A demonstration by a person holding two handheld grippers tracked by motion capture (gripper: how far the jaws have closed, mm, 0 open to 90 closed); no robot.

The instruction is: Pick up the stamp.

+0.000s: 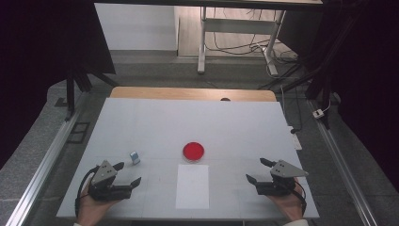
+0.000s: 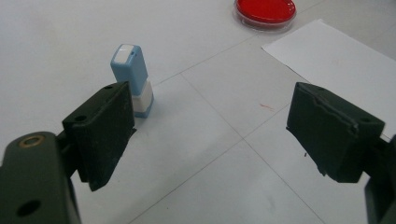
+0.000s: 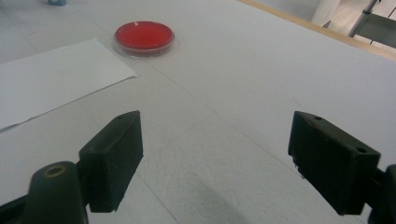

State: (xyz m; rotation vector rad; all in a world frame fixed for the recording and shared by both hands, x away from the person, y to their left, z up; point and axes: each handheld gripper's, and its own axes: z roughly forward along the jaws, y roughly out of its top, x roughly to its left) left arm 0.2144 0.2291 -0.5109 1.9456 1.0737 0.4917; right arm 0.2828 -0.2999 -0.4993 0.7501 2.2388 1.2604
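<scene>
A small blue-and-white stamp (image 1: 135,157) stands upright on the white table, just beyond my left gripper (image 1: 128,173). The left gripper view has the stamp (image 2: 133,79) behind the left jaw, with my left gripper (image 2: 210,126) open and empty. A round red ink pad (image 1: 193,151) in a clear dish sits mid-table, and a white paper sheet (image 1: 193,186) lies right in front of it. My right gripper (image 1: 259,170) rests open at the table's front right, with nothing between its jaws. From the right gripper view, the red pad (image 3: 144,37) and the paper (image 3: 51,79) lie far off to the left.
The white table top (image 1: 235,127) has a wooden strip (image 1: 193,93) along its far edge. Metal rails (image 1: 44,160) run along both sides. A desk frame with cables (image 1: 235,42) stands on the floor behind.
</scene>
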